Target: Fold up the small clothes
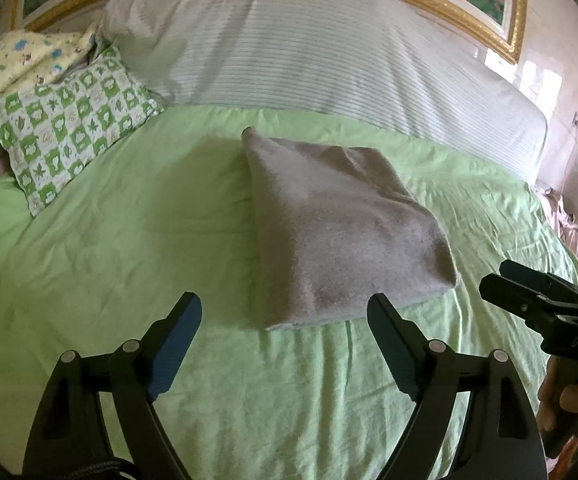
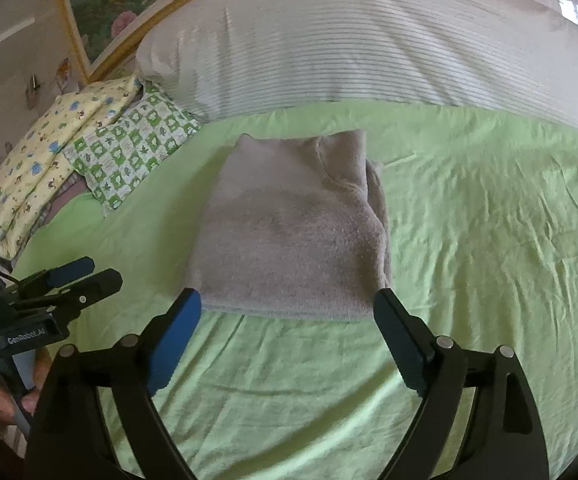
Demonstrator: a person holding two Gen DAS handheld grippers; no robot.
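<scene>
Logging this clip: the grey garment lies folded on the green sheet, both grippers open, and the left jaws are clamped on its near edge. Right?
Not quite. The left gripper grips nothing: its jaws stand apart just short of the grey garment, as the left wrist view shows. The garment does lie folded on the green sheet, and the right gripper is open too.

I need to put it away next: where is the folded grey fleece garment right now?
The folded grey fleece garment lies mid-bed on the light green sheet, ahead of both open grippers, with the green-and-white checked pillow to its left.

- One folded grey garment (image 1: 341, 224) on the green sheet (image 1: 129, 280).
- Three pillows: striped white pillow (image 1: 309, 48), green-checked pillow (image 1: 73, 120), yellow cartoon pillow (image 1: 13, 64).
- Two grippers: left gripper (image 1: 285, 320), right gripper (image 2: 289, 316).
</scene>
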